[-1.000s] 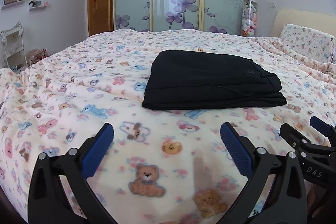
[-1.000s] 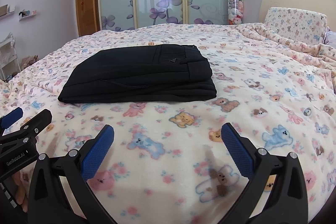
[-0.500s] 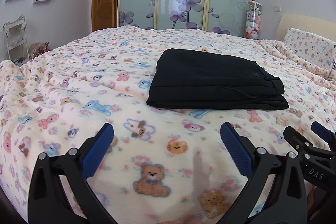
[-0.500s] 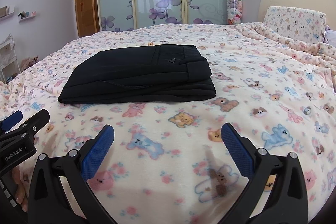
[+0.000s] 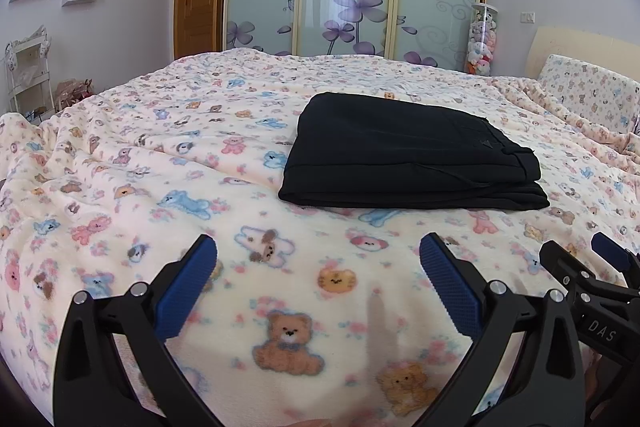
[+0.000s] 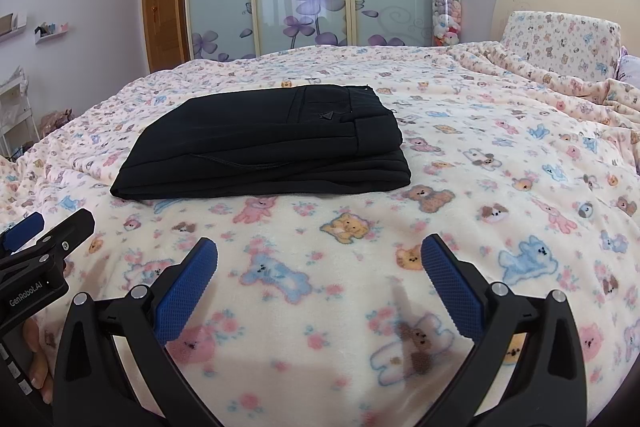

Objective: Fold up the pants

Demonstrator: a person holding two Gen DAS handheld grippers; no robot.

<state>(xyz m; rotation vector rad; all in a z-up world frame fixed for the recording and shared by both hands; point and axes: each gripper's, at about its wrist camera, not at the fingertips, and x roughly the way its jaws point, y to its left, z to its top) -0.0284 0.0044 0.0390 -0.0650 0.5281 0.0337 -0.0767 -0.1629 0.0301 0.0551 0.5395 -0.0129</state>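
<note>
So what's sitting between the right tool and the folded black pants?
Only the bear-print blanket. The right wrist view shows nothing else between the open right tool and the black pants.

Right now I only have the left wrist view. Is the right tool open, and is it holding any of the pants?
Observer: The right tool is open, with only the bear blanket showing between its fingers.
Operator: Where are the pants from that tool?
Observer: The pants lie folded ahead of it and a little to its left. They are apart from both fingers and nothing is touching them.
</note>
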